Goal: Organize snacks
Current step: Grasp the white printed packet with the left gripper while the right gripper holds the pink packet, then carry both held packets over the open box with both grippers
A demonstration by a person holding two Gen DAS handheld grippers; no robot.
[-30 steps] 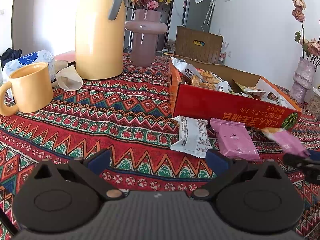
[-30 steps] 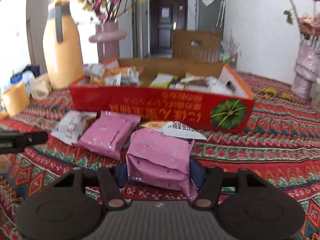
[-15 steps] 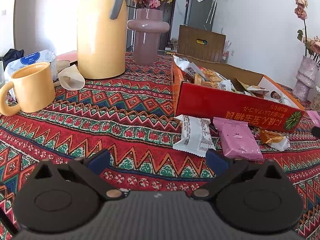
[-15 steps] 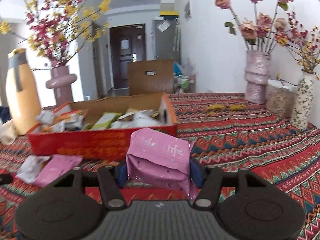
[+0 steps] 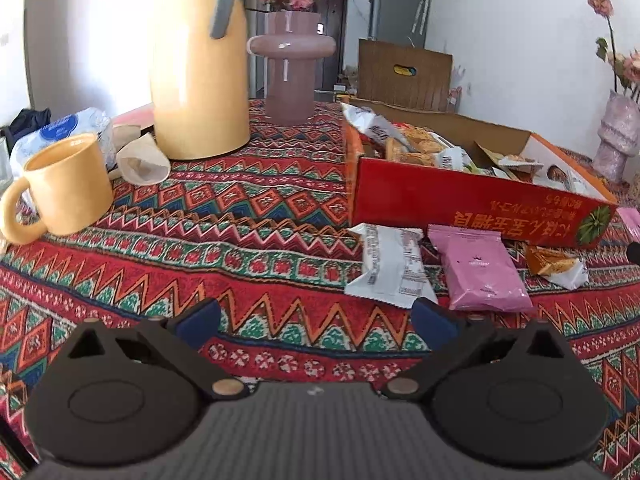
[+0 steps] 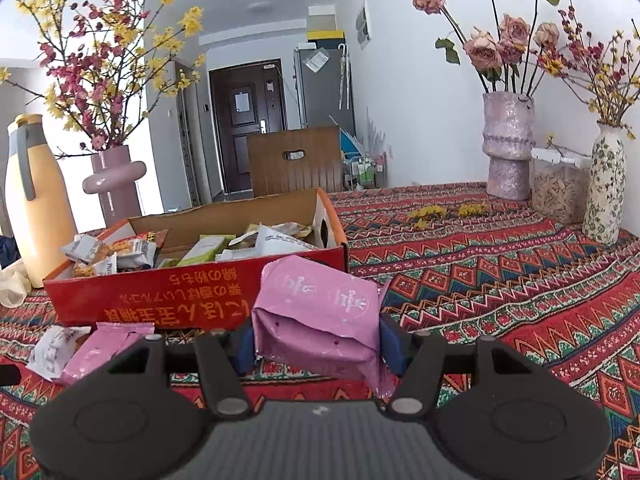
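Right gripper [image 6: 318, 344] clamps pink packet [image 6: 320, 316] beside red box [image 6: 192, 300] corner — tablecloth [image 6: 500, 280] rightward.

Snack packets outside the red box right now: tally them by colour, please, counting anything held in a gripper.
Pink packets: 2, one lying on the cloth, one gripped by the right gripper
White packet: 1
Orange-and-white packet: 1
Total: 4

The right gripper [image 6: 318, 338] has its jaws closed on a pink packet [image 6: 320, 320], held above the patterned tabletop [image 6: 500, 280] just in front of the red box [image 6: 160, 300] of snacks. A second pink packet [image 6: 104, 350] and a white packet [image 6: 54, 346] lie by the box at lower left.
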